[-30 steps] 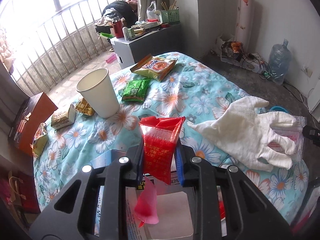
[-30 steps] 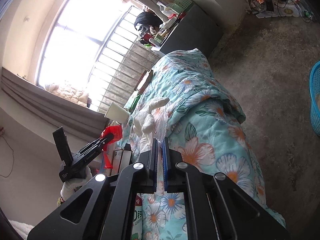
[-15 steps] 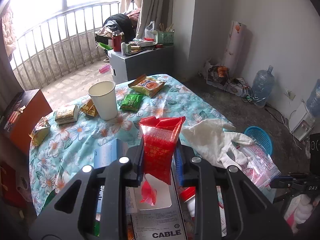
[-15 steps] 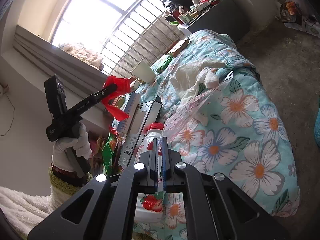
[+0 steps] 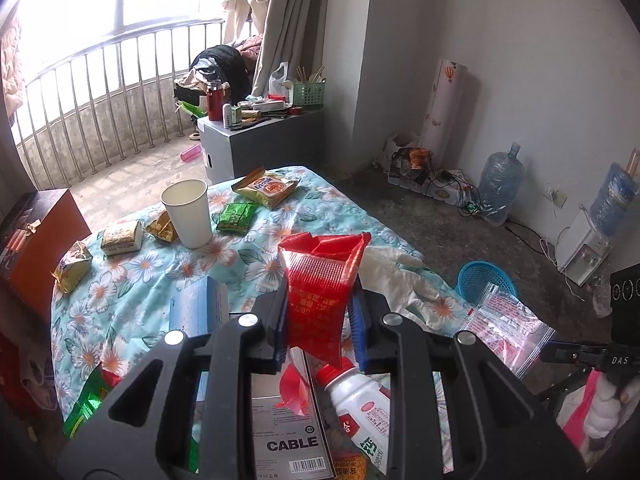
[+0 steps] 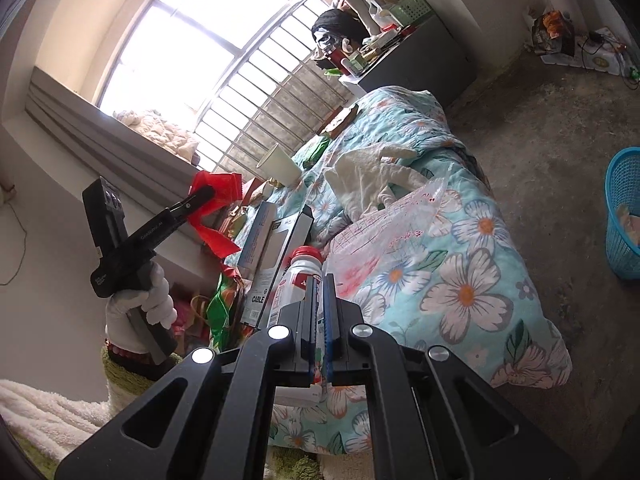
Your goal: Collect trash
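Note:
My left gripper [image 5: 318, 320] is shut on a red snack wrapper [image 5: 320, 280] and holds it above the floral-covered table [image 5: 140, 280]; it also shows in the right wrist view [image 6: 202, 196], wrapper [image 6: 214, 196] in its tip. My right gripper [image 6: 319, 292] is shut on a clear zip bag with red print [image 6: 384, 224], which also shows in the left wrist view [image 5: 504, 328] off the table's right edge. Other trash lies on the table: a white paper cup [image 5: 187, 212], a green packet [image 5: 237, 218], a yellow snack bag [image 5: 266, 186], small wrapped snacks [image 5: 120, 236].
A white glove [image 5: 400, 280] lies on the table's right side. A blue basket [image 5: 486, 288] stands on the floor, also in the right wrist view [image 6: 624, 216]. A cable box [image 5: 288, 420], a blue box [image 5: 198, 312] and a white bottle [image 5: 360, 404] sit below my left gripper.
My left gripper has risen and drawn back with the red wrapper. My right gripper has pulled the clear bag off from under the glove toward the table's edge.

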{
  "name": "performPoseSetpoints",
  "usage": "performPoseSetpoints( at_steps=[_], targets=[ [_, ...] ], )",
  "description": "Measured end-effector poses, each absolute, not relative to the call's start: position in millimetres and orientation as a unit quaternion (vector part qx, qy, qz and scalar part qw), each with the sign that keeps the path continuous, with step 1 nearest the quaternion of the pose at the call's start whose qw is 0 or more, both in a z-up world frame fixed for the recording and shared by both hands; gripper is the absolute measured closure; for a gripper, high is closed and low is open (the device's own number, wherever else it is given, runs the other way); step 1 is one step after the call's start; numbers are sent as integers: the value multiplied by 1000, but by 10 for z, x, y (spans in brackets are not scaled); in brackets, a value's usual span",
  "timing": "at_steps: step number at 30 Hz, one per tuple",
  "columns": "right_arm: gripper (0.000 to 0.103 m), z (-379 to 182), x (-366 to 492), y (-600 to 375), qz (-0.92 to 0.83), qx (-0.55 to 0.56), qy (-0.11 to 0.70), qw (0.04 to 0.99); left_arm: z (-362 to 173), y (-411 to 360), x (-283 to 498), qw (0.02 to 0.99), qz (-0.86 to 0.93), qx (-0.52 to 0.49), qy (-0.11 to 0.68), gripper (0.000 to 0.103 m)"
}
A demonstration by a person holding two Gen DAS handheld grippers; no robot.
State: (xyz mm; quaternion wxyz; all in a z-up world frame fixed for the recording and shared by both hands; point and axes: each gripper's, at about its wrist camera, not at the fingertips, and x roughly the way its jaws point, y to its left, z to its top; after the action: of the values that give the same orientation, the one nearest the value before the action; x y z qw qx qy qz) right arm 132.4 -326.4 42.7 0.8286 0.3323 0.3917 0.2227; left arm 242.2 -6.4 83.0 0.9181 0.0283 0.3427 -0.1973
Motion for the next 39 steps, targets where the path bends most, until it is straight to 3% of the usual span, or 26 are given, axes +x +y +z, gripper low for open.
performPoseSetpoints(
  at_steps=[20, 30, 39],
  targets=[
    [100, 567, 1165, -3664, 205, 371, 315, 849, 1100, -826, 2233, 899, -294, 31, 324, 80],
    [100, 528, 1016, -4322, 146, 411, 264, 860, 889, -1779, 2423, 833, -402, 21, 379, 80],
    [100, 89, 914, -4850, 92, 476, 253, 837, 581, -2560, 2525, 788, -450, 52, 417, 80]
  ],
)
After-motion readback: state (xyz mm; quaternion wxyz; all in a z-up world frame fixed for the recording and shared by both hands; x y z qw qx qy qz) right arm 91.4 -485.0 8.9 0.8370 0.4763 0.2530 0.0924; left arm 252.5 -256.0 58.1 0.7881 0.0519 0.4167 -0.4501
